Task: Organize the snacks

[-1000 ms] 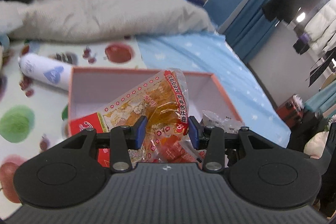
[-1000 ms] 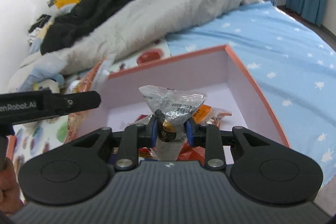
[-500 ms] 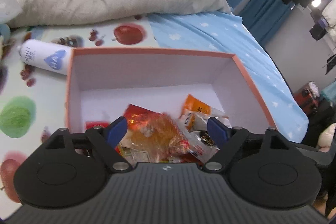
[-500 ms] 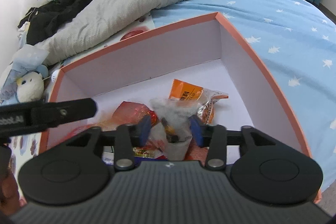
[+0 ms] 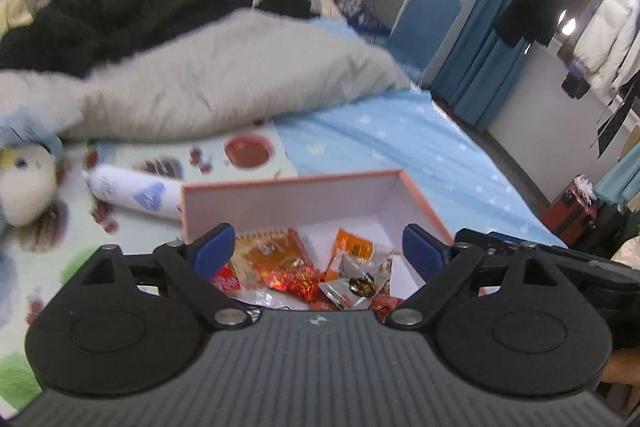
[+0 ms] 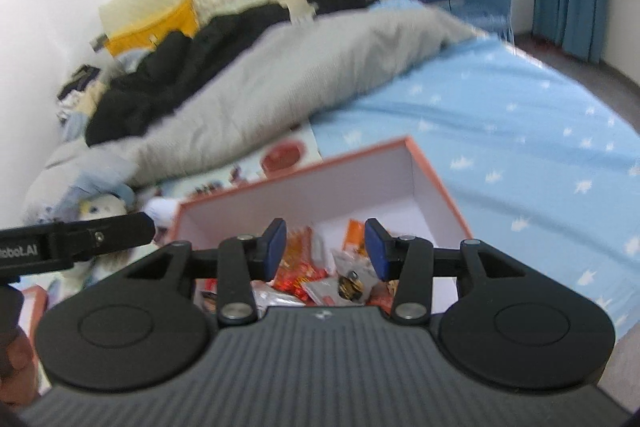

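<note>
An orange-rimmed box with white walls sits on the bed and holds several snack packets. Among them lie an orange-red packet and a clear silvery packet. My left gripper hovers above the box's near side, its jaws still opening wide, with nothing between them. My right gripper hangs over the same box, open, its blue pads empty. The left gripper's finger shows at the left of the right wrist view.
A white bottle with a blue heart lies left of the box on a fruit-print mat. A plush doll lies further left. A grey blanket and dark clothes pile up behind. Blue starred sheet stretches right.
Both grippers let go of their packets into the box, the left of the orange-red one, the right of the clear silvery one. Both then rose and drew back, jaws wider.
</note>
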Demonstrator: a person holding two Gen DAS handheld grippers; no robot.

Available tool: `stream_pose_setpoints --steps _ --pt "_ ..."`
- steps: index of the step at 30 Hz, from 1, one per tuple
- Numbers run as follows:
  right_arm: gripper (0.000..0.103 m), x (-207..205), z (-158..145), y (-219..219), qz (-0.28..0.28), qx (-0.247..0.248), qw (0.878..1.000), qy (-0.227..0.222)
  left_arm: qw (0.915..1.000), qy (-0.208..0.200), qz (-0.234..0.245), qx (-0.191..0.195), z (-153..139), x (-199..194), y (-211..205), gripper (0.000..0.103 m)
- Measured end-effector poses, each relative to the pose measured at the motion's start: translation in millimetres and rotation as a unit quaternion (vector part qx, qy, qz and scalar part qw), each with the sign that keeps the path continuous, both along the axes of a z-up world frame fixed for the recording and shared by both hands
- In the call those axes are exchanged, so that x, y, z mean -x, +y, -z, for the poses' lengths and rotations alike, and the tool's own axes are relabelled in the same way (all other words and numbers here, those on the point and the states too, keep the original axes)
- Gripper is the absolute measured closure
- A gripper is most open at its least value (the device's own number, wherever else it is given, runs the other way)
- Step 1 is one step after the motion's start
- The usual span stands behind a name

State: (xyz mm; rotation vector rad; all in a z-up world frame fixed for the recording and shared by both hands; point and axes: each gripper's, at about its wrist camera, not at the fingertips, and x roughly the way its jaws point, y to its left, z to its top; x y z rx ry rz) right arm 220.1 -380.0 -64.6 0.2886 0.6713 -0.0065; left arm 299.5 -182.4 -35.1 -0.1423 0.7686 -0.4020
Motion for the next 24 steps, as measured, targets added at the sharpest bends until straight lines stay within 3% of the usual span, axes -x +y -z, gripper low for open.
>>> stream_pose_setpoints --steps 5,11,15,24 --pt "0.057 39 -42 8 0.001 -0.001 0.999 -0.047 0.9989 -0.047 -0.005 -0.001 -43 46 22 0.000" --pt "0.057 81 -70 21 0.000 0.000 0.997 -0.078 0.9956 -0.092 -0.005 -0.020 -75 98 43 0.000" --pt "0.057 106 -77 28 0.001 0.001 0.996 -0.089 0.9956 -0.093 -0.002 -0.011 -82 128 54 0.000" --pt "0.057 156 -67 46 -0.001 0.018 0.996 -0.085 0.9940 -0.103 -0.011 -0.034 -78 184 64 0.000"
